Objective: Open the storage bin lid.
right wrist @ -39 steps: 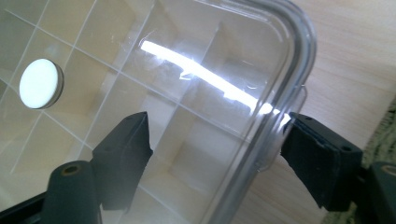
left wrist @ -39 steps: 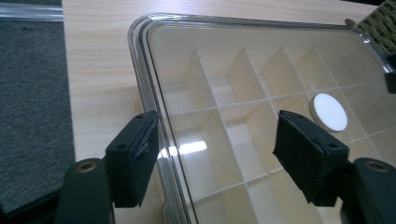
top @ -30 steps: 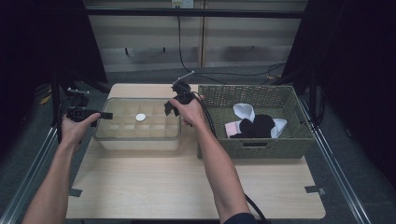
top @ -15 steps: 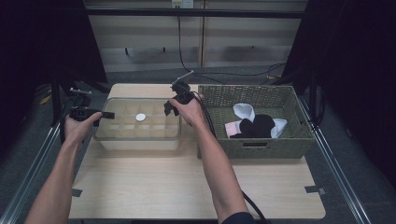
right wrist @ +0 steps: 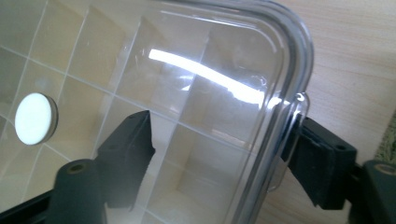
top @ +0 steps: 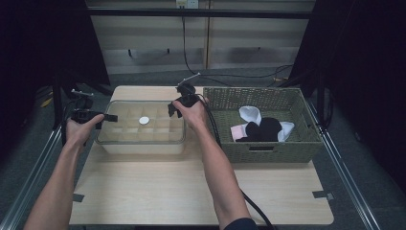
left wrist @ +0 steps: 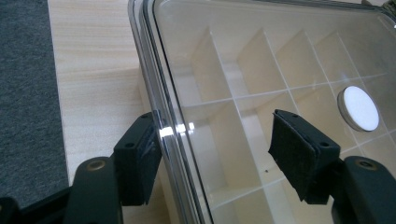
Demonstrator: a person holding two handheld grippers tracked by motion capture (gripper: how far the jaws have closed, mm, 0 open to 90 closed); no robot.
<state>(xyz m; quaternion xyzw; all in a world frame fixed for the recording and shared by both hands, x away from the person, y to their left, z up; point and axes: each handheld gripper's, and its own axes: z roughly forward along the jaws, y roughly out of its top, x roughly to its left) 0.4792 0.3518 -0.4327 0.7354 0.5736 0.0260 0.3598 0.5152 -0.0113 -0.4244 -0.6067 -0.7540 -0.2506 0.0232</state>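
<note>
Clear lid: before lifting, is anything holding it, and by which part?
Nothing gripped yet: left gripper and right gripper, jaws just closing, straddle opposite rims of the lid.

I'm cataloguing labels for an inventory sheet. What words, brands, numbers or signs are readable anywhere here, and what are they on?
None can be read.
Clear lid of the divided box: no print; its white round disc is blank.
Woven basket: no tag or lettering; the socks in it show no legible marking.
Wall fitting at the top edge: too small and blurred to read.
</note>
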